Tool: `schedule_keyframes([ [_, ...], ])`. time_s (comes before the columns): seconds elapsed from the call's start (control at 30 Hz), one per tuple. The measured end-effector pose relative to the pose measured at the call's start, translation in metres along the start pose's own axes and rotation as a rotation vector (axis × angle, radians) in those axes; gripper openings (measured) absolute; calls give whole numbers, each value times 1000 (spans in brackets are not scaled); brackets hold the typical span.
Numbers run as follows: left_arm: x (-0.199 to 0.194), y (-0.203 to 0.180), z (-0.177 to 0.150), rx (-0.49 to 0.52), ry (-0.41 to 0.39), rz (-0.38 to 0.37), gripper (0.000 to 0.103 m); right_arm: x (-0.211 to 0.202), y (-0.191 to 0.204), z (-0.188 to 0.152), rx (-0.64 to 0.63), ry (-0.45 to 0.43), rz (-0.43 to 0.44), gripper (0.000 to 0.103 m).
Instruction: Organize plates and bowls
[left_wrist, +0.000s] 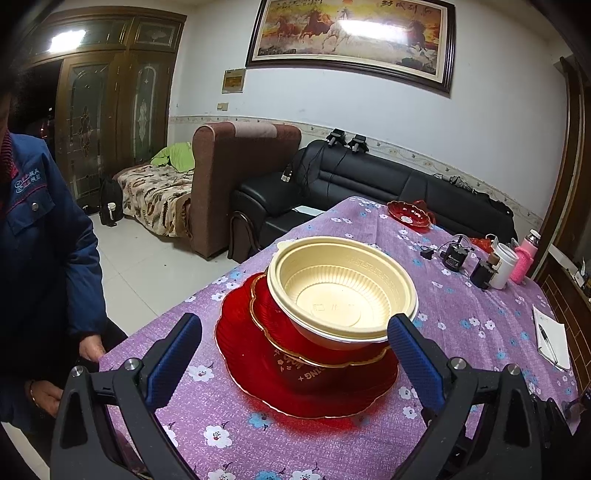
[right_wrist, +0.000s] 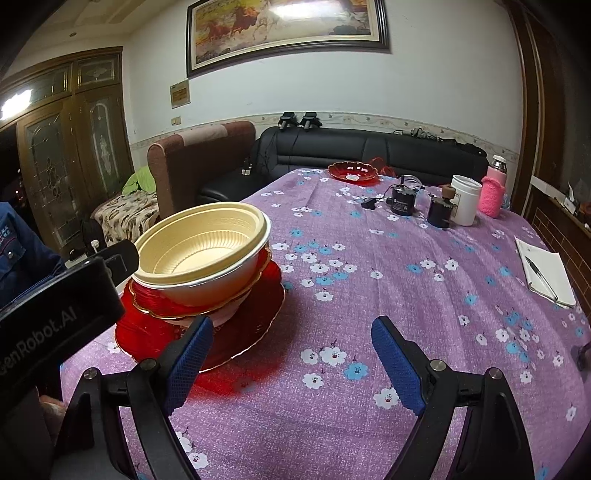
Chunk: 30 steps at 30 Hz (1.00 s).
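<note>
A cream plastic bowl (left_wrist: 340, 291) sits nested in a red gold-rimmed bowl (left_wrist: 284, 325), which stands on a large red plate (left_wrist: 295, 384) on the purple flowered tablecloth (left_wrist: 461, 317). My left gripper (left_wrist: 295, 354) is open, its blue pads on either side of the stack, touching nothing. In the right wrist view the same stack, cream bowl (right_wrist: 199, 243) over red plate (right_wrist: 243, 332), stands at the left. My right gripper (right_wrist: 291, 354) is open and empty over bare cloth to the right of the stack. Another red dish (right_wrist: 352, 171) sits at the table's far edge.
At the far right of the table stand a white cup (right_wrist: 465, 199), a pink bottle (right_wrist: 493, 188), small black devices (right_wrist: 404, 199) and a notepad with pen (right_wrist: 543, 269). A black sofa (right_wrist: 369, 151) is behind the table. A person in blue (left_wrist: 40, 258) stands at the left.
</note>
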<state>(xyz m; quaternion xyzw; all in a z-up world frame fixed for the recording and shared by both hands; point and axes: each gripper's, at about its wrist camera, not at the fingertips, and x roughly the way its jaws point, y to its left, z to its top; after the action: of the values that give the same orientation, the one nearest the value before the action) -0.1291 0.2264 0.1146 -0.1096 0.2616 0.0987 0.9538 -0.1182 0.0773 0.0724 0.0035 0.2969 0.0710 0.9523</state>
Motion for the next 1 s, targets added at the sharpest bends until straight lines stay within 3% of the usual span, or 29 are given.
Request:
schedule_keyframes([
  [0.77, -2, 3, -6, -12, -32, 21, 101, -1, 5, -9, 1, -13, 21, 91],
  [1.0, -29, 0, -4, -17, -135, 68, 102, -11, 0, -10, 5, -39, 44, 91],
])
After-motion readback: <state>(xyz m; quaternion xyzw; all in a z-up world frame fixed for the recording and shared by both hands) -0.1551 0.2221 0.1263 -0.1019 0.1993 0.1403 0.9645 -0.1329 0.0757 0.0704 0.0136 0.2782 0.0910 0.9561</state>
